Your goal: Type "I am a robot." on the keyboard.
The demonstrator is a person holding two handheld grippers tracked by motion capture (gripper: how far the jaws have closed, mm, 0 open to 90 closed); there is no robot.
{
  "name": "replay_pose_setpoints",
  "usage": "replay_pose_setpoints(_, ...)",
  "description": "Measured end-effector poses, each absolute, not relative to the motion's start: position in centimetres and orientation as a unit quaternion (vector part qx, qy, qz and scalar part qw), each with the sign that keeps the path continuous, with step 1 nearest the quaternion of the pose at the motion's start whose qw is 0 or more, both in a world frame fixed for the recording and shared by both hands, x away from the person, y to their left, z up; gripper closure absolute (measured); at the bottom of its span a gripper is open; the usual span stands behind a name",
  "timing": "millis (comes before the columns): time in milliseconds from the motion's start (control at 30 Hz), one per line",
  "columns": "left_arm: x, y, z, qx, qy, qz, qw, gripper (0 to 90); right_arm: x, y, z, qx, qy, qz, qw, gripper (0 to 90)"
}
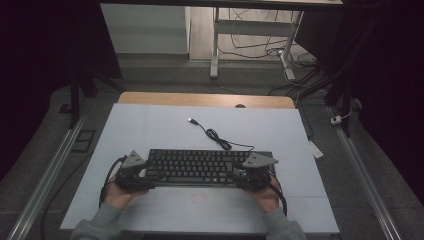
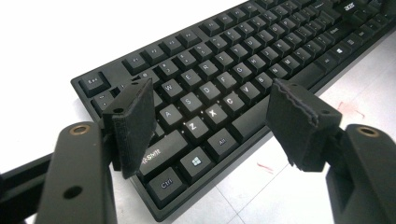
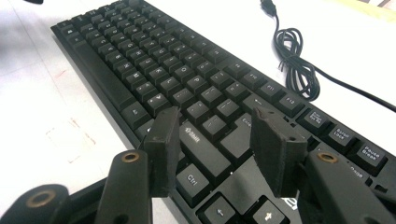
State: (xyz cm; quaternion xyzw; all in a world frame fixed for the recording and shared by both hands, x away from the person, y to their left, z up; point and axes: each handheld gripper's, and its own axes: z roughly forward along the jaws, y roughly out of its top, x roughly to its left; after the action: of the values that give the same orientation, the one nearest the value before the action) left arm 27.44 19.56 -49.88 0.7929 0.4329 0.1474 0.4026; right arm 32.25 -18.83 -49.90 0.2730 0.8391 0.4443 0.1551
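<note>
Figure: approach to a two-handed grasp of the black wired keyboard (image 1: 200, 167) on the white worktop (image 1: 150, 125). I had the left hand-held gripper (image 2: 210, 119) at the keyboard's Esc and Ctrl end, its jaws spread, one above the Shift and Caps Lock keys and the other off the front edge near the space bar; neither pad touched a key that I could see. The right hand-held gripper (image 3: 215, 149) stood over the opposite end, jaws likewise spread, straddling the right Shift and Enter keys, with the arrow keys just below it. The keyboard lay flat between the two tools, and its coiled USB cable (image 3: 296, 60) trailed away beyond the right one, plug free on the worktop. I judged the step to be positioning, with no grip made. The next move would call for lowering each tool to bracket an end edge of the casing, then closing both together so the board lifts level.
</note>
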Motion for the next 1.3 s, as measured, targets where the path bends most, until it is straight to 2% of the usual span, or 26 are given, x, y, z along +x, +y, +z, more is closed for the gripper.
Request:
replay_pose_setpoints(167,27.4,19.4,-49.9,0.794,0.432,0.146,0.401,32.0,32.3,-18.4,-49.5,0.273,0.837,0.45,0.152,54.7)
replay_pose_setpoints(267,27.4,19.3,-50.0,0.795,0.431,0.146,0.401,31.9,32.3,-18.0,-49.2,0.273,0.837,0.449,0.153,59.0)
replay_pose_setpoints(433,27.5,19.4,-50.1,0.796,0.434,0.145,0.398,31.4,32.8,-16.8,-48.9,0.271,0.845,0.44,0.135,83.7)
replay_pose_setpoints(500,27.5,19.3,-50.2,0.797,0.433,0.145,0.397,31.2,33.2,-16.2,-48.9,0.267,0.852,0.433,0.121,89.5)
replay_pose_setpoints(933,27.5,19.4,-50.2,0.797,0.432,0.143,0.396,30.4,34.1,-11.5,-49.9,0.245,0.883,0.388,0.103,89.6)
replay_pose_setpoints(1300,27.6,19.5,-50.3,0.797,0.434,0.142,0.395,30.0,34.4,-11.2,-50.6,0.249,0.891,0.364,0.108,89.6)
